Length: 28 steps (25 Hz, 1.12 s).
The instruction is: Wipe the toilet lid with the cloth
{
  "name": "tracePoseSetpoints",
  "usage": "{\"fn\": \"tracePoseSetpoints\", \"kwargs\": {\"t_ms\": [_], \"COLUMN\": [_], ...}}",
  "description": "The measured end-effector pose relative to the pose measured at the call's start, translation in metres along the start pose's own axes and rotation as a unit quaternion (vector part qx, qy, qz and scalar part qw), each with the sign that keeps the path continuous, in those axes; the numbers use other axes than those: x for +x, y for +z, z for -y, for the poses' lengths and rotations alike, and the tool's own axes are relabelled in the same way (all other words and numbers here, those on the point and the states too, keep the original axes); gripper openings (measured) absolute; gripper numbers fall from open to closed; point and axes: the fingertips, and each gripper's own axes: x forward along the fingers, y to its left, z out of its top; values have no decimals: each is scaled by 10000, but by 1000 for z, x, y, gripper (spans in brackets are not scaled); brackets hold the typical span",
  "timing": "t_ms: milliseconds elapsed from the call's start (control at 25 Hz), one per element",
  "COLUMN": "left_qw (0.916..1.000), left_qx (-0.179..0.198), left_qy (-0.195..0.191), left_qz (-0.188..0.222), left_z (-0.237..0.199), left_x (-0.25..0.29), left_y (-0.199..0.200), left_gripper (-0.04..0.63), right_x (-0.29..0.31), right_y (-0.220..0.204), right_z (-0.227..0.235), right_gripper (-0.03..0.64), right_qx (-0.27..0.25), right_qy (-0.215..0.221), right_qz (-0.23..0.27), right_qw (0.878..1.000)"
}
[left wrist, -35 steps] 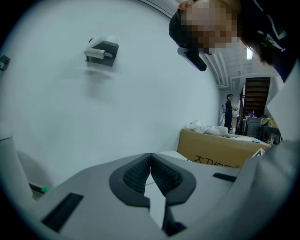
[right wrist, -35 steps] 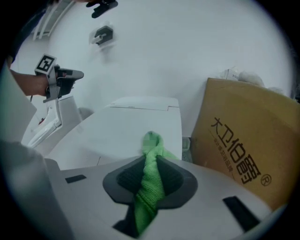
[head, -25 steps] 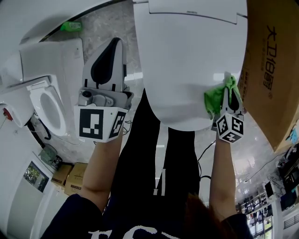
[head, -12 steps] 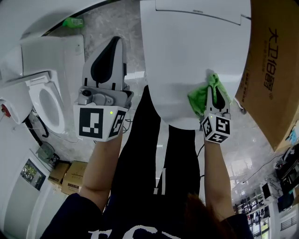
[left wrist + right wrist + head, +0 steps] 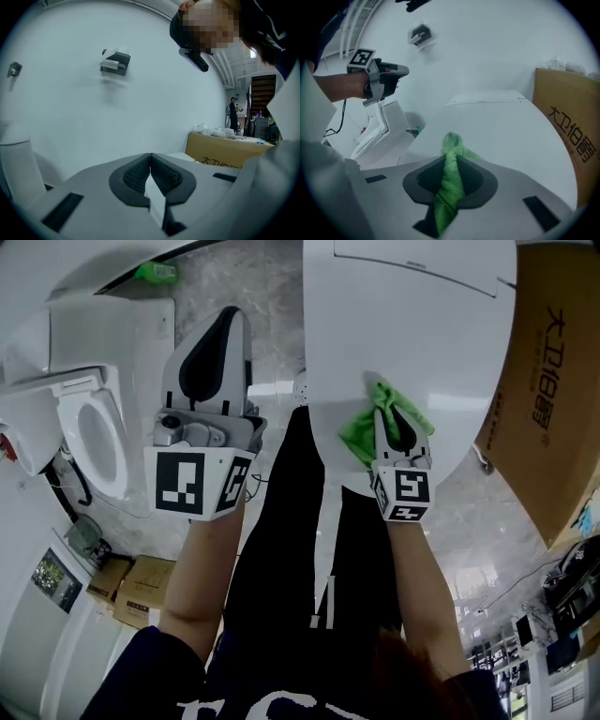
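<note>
Green cloth (image 5: 357, 435), pinched in the right hand-held gripper (image 5: 388, 416), presses on the white toilet lid (image 5: 422, 334) at frame centre. Wiping looks under way; next, sweep it across the lid. The left hand-held gripper (image 5: 230, 320) is pressed together, empty.

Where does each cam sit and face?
Head view: on the person's head, facing steeply down at the lid; shows both forearms, torso, left gripper and right gripper.
Left gripper view: on the left gripper, facing along its shut jaws at a wall; the person's head shows at top.
Right gripper view: on the right gripper, facing along jaws clamping the cloth, across the lid; left forearm shows.
Shared: head and right gripper views both show lid, cloth, box.
</note>
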Motion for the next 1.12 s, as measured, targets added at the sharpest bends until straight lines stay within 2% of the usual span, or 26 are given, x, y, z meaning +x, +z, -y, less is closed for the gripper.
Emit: {"fn": "tracePoseSetpoints", "kwargs": {"t_ms": [240,480,640,840,1040,1120], "left_qw": [9999,9996,9994,9992,9994,9997], "left_qx": [-35,-63,-71,-100,-81,-41], "left_qy": [128,258,335,391,313,218], "left_qz": [-13,-13,1,-10,-83,-120], "left_z": [-7,-12,-15,-14,-6,0], "left_x": [-11,-21,-24,-26,-25,-21], "left_y": [-5,-6,-7,-10,-13,-14], "left_gripper": [21,21,21,21,21,21], "right_x": [17,27,31,29,14,7], "right_y": [7,6,0,-10,-30,-36], "right_z": [-49,-86,-112,-133,-145,-140], "right_gripper": [80,80,80,80,80,79], "right_qx": [-599,-1045,-1437,-1973,-2852,-2957], "right_qy": [624,1187,1568,2084,2643,2681], "right_qz": [-163,-394,-529,-792,-898,-884], "right_qw": [9961,9866,9757,9546,9169,9126]}}
